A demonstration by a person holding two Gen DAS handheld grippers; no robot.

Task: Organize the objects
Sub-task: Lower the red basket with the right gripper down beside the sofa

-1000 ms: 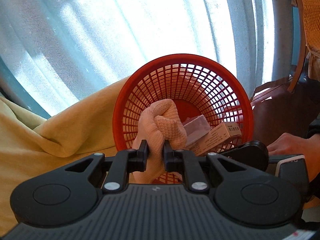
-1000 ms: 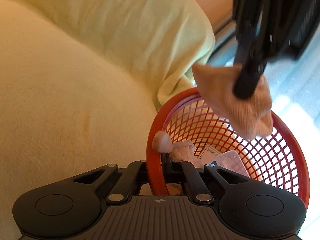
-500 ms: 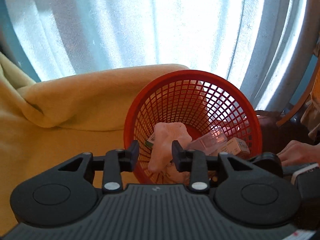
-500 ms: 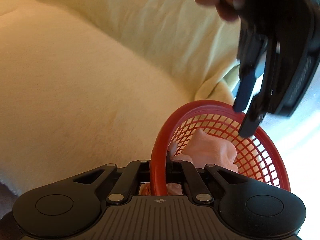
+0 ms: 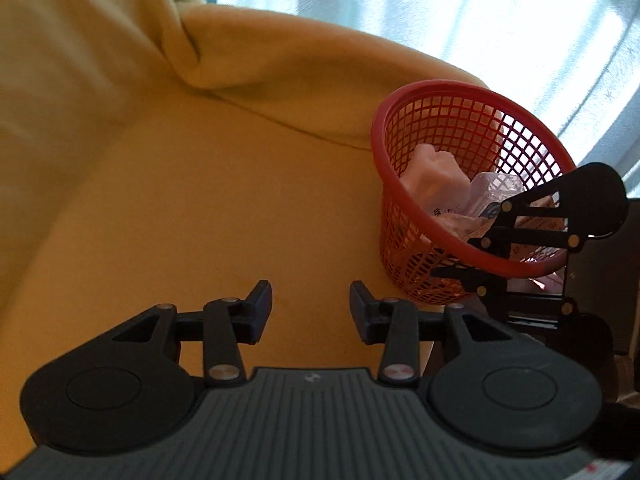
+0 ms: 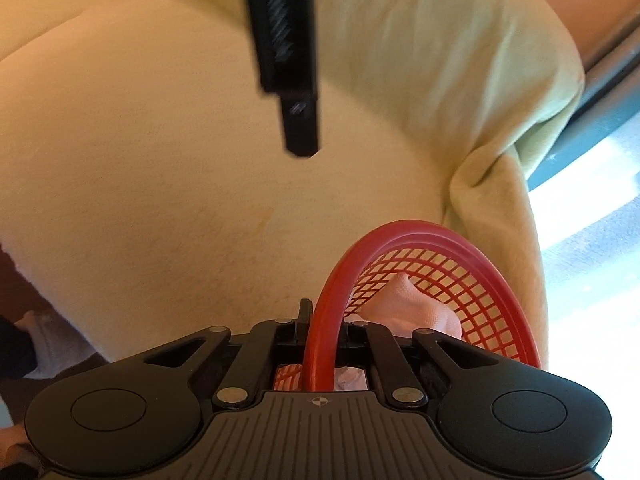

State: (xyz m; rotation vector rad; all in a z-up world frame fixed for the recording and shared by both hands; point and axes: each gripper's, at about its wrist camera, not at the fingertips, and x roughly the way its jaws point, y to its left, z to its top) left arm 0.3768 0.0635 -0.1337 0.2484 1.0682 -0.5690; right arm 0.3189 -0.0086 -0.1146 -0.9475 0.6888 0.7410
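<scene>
A red mesh basket (image 5: 436, 100) stands on the yellow blanket (image 5: 200, 184) at the right in the left wrist view. A pink cloth (image 5: 434, 172) lies inside it with clear packets (image 5: 496, 188) and small boxes. My left gripper (image 5: 311, 306) is open and empty above the blanket, left of the basket. My right gripper (image 6: 323, 322) is shut on the basket's rim (image 6: 320, 344); it also shows in the left wrist view (image 5: 476, 256) clamped on the near rim. The pink cloth (image 6: 408, 308) shows inside the basket in the right wrist view.
The yellow blanket (image 6: 160, 160) covers a soft surface with folds at the back. A bright curtained window (image 5: 440, 12) is behind. The left gripper's finger (image 6: 298, 120) hangs overhead in the right wrist view. A white cloth (image 6: 48, 340) lies at the lower left edge.
My left gripper opened and let the pink cloth drop into the basket, then swung left away from the basket. The right gripper stayed clamped on the rim.
</scene>
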